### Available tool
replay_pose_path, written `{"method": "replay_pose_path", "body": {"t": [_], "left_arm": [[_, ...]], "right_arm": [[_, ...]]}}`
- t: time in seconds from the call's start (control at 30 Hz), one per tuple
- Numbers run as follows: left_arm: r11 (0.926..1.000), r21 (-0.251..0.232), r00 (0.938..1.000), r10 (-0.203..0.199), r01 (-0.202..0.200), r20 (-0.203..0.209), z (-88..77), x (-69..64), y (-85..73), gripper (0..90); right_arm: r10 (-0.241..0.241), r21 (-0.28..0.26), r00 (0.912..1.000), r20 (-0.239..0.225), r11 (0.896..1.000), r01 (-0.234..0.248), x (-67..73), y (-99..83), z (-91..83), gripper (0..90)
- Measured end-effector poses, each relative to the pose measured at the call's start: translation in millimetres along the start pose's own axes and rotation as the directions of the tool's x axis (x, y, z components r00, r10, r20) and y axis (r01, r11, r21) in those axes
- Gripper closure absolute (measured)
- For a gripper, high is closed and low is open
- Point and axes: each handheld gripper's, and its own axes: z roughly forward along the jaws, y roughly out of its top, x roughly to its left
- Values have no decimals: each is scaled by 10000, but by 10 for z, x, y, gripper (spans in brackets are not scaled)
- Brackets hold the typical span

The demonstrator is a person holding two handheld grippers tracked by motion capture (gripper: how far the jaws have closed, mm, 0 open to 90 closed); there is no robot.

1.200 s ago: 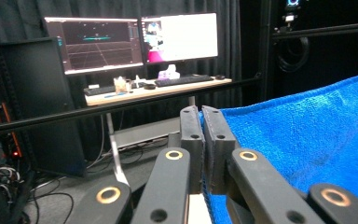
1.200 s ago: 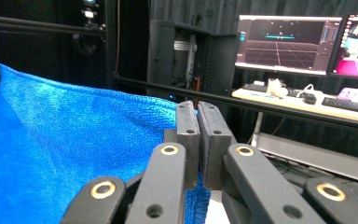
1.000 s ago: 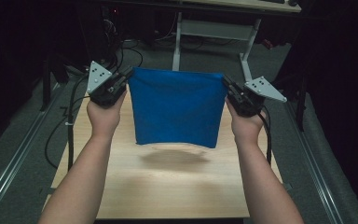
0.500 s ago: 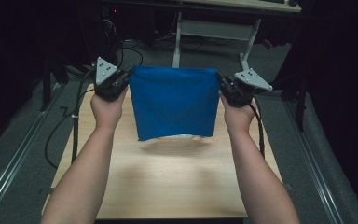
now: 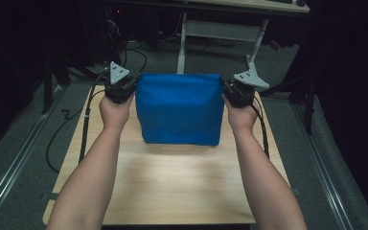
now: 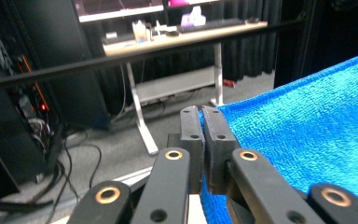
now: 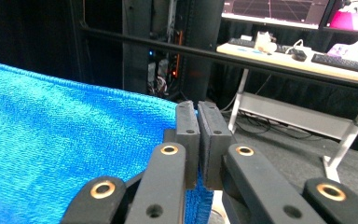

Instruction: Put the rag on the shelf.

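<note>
Over the far half of the wooden table (image 5: 172, 187) I hold a blue towel (image 5: 179, 109) up by its two top corners. My left gripper (image 5: 130, 86) pinches the left corner, jaws pressed together on the cloth, and my right gripper (image 5: 226, 89) pinches the right corner the same way. The top edge runs level from left to right between my hands, and that is the towel's long axis; the cloth hangs straight down from it, its lower edge close above the tabletop. Seen along my jaws, the nubbly blue weave spreads away from each clamped corner.
</note>
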Motion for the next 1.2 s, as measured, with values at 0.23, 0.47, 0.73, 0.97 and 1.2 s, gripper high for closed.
{"method": "replay_pose_path", "body": {"t": [0.23, 0.47, 0.73, 0.97, 1.2], "left_arm": [[9977, 673, 9997, -25, 10, 222, 130, -25, -200, 881], [9900, 1413, 9988, -90, 22, 475, 209, -58, -499, 880], [9820, 1863, 9956, -479, 321, 809, 246, -102, -810, 880], [9752, 2194, 9924, -556, 303, 1100, 254, -154, -992, 880], [9660, 2522, 9880, -913, 574, 1249, 255, -174, -1191, 880]], "right_arm": [[101, 600, 9999, -22, 9981, -100, -34, -185, 98, 883], [309, 1201, 9992, -246, 9924, -277, -63, -459, 194, 883], [421, 1655, 9981, -460, 9856, -340, -46, -691, 246, 883], [668, 2000, 9959, -603, 9783, -535, -20, -914, 267, 882], [730, 2262, 9946, -733, 9725, -547, 33, -1088, 294, 882]]}}
